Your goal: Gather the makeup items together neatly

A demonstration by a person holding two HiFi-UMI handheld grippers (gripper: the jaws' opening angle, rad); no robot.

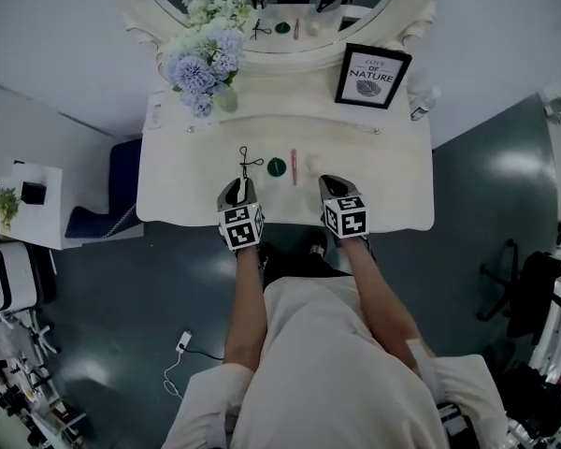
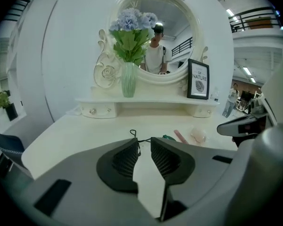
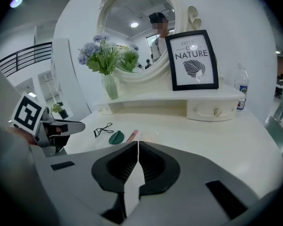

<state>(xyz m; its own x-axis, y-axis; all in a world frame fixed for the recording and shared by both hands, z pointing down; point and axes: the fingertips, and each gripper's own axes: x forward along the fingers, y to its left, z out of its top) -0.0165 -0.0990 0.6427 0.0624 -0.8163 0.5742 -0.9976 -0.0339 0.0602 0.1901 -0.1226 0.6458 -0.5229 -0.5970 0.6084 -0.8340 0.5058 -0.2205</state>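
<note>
Overhead, my left gripper (image 1: 236, 187) and right gripper (image 1: 332, 187) sit at the dressing table (image 1: 393, 195) edge. Just beyond their tips lie an eyelash curler (image 1: 251, 162), green disc (image 1: 277, 166), pink stick (image 1: 294, 166) and a pale lump (image 1: 310, 165) I can't identify. Left gripper view: jaws narrowly apart, empty, curler partly hidden behind them; a vase (image 2: 129, 79) holds blue flowers (image 2: 132, 20). Right gripper view: jaws closed tip to tip on nothing, stick's near end cut off.

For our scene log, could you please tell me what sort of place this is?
Likely a staged dressing corner in a large hall: a cream vanity table, its oval mirror, an eyelash curler.
</note>
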